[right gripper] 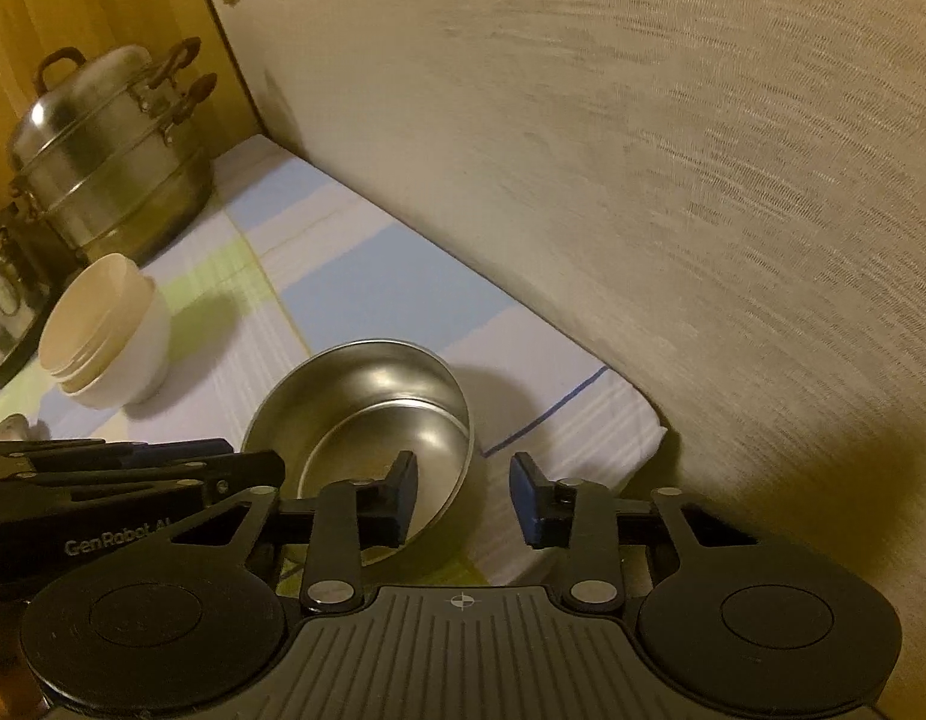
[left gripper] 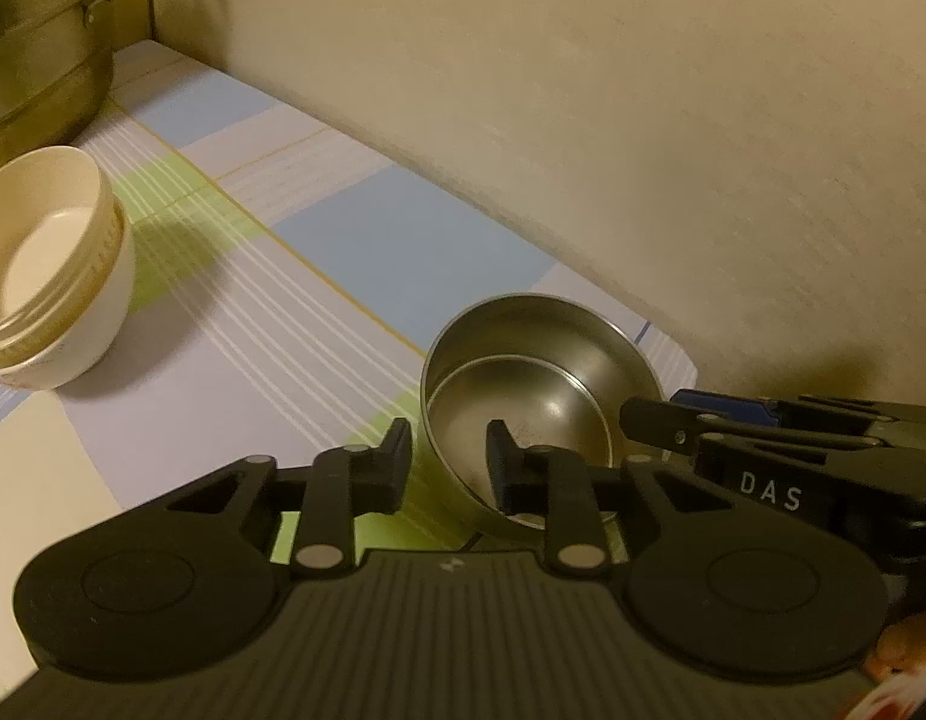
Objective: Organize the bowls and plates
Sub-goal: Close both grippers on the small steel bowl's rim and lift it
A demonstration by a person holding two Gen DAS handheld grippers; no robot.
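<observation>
Two nested steel bowls [left gripper: 541, 354] [right gripper: 372, 378] sit on the checked cloth near the wall, the inner bowl [left gripper: 523, 414] [right gripper: 396, 438] lying askew in the outer one. My left gripper [left gripper: 447, 450] straddles the stack's left rim, one finger inside and one outside, with cloth showing between the outer pad and the wall. My right gripper [right gripper: 466, 474] straddles the right rim the same way, with a gap at its outer pad. Both stand open around the rim. A stack of cream bowls [left gripper: 48, 276] [right gripper: 102, 336] stands to the left.
A tall steel steamer pot [left gripper: 36, 48] [right gripper: 108, 180] stands in the far left corner, with another shiny pot [right gripper: 6, 300] beside it. A textured wall [right gripper: 643, 180] runs close behind the bowls. The cloth [left gripper: 252, 360] ends just right of the steel bowls.
</observation>
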